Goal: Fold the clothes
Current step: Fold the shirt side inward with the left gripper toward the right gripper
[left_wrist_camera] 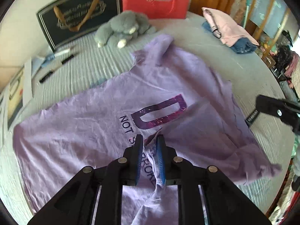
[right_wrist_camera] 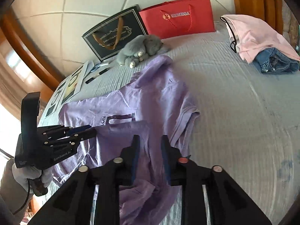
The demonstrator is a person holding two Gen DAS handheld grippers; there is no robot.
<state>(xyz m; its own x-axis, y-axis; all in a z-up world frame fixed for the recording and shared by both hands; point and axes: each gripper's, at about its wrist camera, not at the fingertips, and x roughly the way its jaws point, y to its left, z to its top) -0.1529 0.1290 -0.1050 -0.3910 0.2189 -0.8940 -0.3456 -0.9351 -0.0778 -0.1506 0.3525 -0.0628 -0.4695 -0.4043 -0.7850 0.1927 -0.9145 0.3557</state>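
Observation:
A lilac T-shirt (left_wrist_camera: 93, 116) with a dark purple print lies on the bed, partly folded over itself; it also shows in the right wrist view (right_wrist_camera: 150, 101). My left gripper (left_wrist_camera: 149, 140) is nearly closed with a raised fold of the shirt between its blue pads. It also shows at the left of the right wrist view (right_wrist_camera: 90, 130). My right gripper (right_wrist_camera: 149, 140) hovers low over the shirt's near edge with its jaws apart; fabric lies between and under the fingers, and I cannot tell if it is held. Its body shows at the right of the left wrist view (left_wrist_camera: 275, 112).
A grey plush toy (right_wrist_camera: 142, 48) lies at the shirt's far end. A black bag (right_wrist_camera: 114, 31) and a red bag (right_wrist_camera: 180, 16) stand against the wall. Folded pink cloth and jeans (right_wrist_camera: 262, 45) sit at the far right. Pens and papers (right_wrist_camera: 78, 78) lie at the left.

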